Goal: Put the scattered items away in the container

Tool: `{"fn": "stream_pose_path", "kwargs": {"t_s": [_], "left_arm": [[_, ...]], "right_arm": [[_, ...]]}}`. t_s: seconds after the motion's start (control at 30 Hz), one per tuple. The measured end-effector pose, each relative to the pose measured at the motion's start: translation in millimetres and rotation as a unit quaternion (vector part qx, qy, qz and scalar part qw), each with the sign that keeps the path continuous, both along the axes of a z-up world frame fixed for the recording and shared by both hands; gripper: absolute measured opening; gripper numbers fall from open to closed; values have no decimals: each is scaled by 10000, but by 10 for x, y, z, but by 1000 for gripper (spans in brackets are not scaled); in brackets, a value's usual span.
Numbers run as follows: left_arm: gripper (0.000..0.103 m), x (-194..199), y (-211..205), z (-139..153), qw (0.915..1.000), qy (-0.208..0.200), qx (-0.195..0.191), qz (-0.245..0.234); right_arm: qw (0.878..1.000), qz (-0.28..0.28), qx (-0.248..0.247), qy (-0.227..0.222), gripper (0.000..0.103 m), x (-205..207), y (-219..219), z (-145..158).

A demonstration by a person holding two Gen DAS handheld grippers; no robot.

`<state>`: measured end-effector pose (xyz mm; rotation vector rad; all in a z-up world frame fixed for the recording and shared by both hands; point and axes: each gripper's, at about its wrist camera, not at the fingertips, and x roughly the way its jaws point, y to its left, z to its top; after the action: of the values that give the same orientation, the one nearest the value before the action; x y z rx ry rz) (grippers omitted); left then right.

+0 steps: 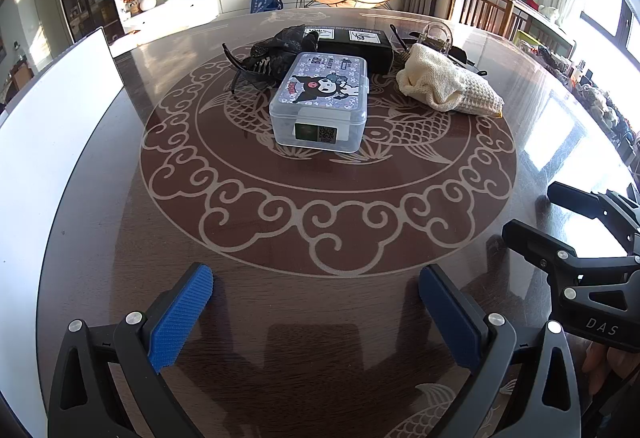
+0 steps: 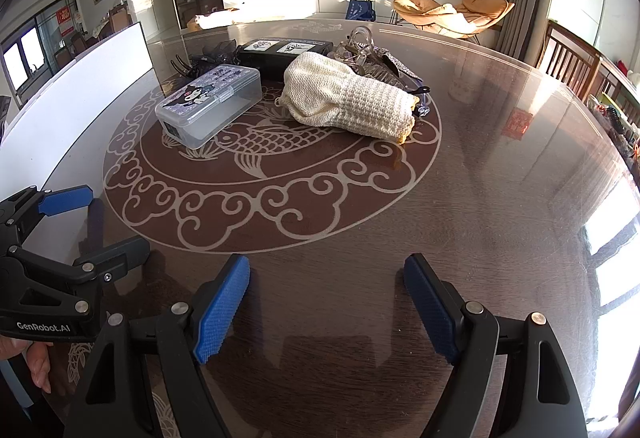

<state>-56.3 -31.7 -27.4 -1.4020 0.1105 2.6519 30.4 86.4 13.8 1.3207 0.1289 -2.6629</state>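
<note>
Both of my tongs hang spread over the near edge of the round worktop [image 1: 280,318], nothing between their blue pads: the left tongs [image 1: 316,314] and, just beside them, the right tongs [image 2: 326,308]. Ahead, on the fish pattern, sits the clear lidded box [image 1: 320,103] with a cartoon sticker, its lid closed. Behind it lies a black case [image 1: 352,41], with dark hair clips [image 1: 256,61] at its left. A cream knitted pouch [image 2: 348,101] lies right of the box, clear hair claws [image 2: 360,45] just behind it.
</note>
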Motion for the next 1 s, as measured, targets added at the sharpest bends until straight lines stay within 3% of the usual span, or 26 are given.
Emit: {"fn": "stream_pose_path", "kwargs": {"t_s": [0.6, 0.73, 0.83, 1.0], "left_arm": [[103, -82, 16, 11, 9999, -90, -11, -84], [103, -301, 52, 17, 9996, -240, -47, -127], [103, -549, 127, 25, 9986, -302, -77, -432], [103, -884, 91, 36, 9974, -106, -36, -712]], "right_arm": [[10000, 0, 0, 1, 80, 2, 1, 1], [10000, 0, 0, 1, 80, 3, 2, 2], [10000, 0, -1, 1, 80, 3, 2, 2], [10000, 0, -1, 1, 80, 4, 0, 2]]}}
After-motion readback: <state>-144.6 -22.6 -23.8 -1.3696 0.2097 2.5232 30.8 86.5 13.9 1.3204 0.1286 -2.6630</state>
